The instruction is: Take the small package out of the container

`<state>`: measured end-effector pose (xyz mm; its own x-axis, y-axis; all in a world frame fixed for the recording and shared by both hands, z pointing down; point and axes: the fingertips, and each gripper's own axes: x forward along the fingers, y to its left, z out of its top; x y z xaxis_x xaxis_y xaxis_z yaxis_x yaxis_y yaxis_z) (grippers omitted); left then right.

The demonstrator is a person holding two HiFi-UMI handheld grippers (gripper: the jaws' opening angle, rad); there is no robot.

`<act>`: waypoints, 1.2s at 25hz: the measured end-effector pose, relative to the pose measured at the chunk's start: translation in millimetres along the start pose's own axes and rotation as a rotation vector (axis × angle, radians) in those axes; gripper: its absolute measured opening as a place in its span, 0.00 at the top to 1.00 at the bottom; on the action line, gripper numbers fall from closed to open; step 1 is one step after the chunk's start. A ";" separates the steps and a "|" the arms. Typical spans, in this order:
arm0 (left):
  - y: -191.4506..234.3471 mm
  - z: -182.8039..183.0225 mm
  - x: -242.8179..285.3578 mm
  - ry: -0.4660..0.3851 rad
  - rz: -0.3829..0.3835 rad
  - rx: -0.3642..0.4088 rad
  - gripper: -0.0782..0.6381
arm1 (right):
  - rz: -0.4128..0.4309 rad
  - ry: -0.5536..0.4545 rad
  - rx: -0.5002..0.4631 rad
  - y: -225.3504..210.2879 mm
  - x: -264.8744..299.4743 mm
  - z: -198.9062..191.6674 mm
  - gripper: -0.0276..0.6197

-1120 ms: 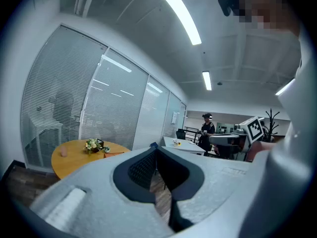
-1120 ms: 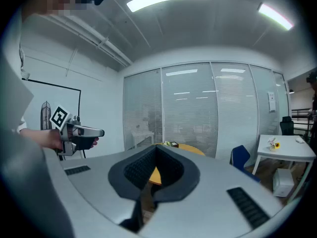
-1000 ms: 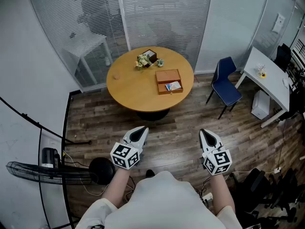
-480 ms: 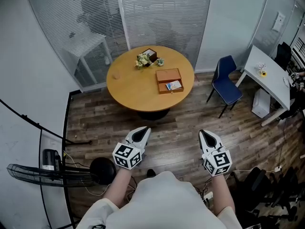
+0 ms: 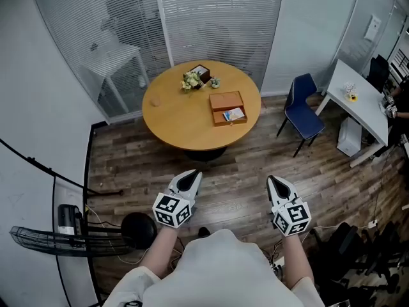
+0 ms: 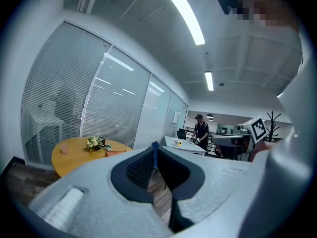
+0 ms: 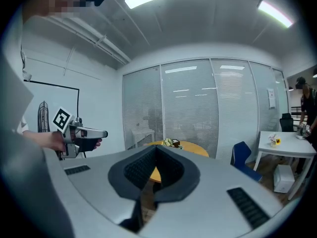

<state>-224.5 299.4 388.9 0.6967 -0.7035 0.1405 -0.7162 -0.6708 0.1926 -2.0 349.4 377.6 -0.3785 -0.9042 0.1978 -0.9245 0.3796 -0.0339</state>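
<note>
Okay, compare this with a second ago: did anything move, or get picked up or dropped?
A person has edged into the head view's right edge by the white desk. Nothing was picked up or released. The left gripper and right gripper stay shut and empty, above the floor, short of the round table; the container and its small package lie untouched.

Round table point(image 5: 172, 123) with container point(image 5: 223, 101), flowers point(image 5: 191, 80)

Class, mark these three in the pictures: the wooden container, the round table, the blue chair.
wooden container point(image 5: 225, 101), head view, on its bare brown half.
round table point(image 5: 176, 117), head view, on bare tabletop.
blue chair point(image 5: 305, 125), head view, on its seat.
</note>
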 end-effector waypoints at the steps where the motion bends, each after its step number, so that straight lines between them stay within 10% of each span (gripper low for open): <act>1: 3.0 0.3 -0.5 -0.002 0.002 0.003 0.86 | -0.001 -0.003 -0.003 2.0 2.4 1.0 0.95; 30: 63.9 -34.4 39.3 0.081 -0.034 -0.026 0.63 | -0.054 0.099 -0.049 10.8 71.2 -29.8 0.95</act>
<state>-241.4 237.0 440.1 0.7223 -0.6585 0.2114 -0.6916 -0.6869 0.2233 -37.6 294.9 420.4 -0.3197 -0.9006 0.2943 -0.9392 0.3423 0.0271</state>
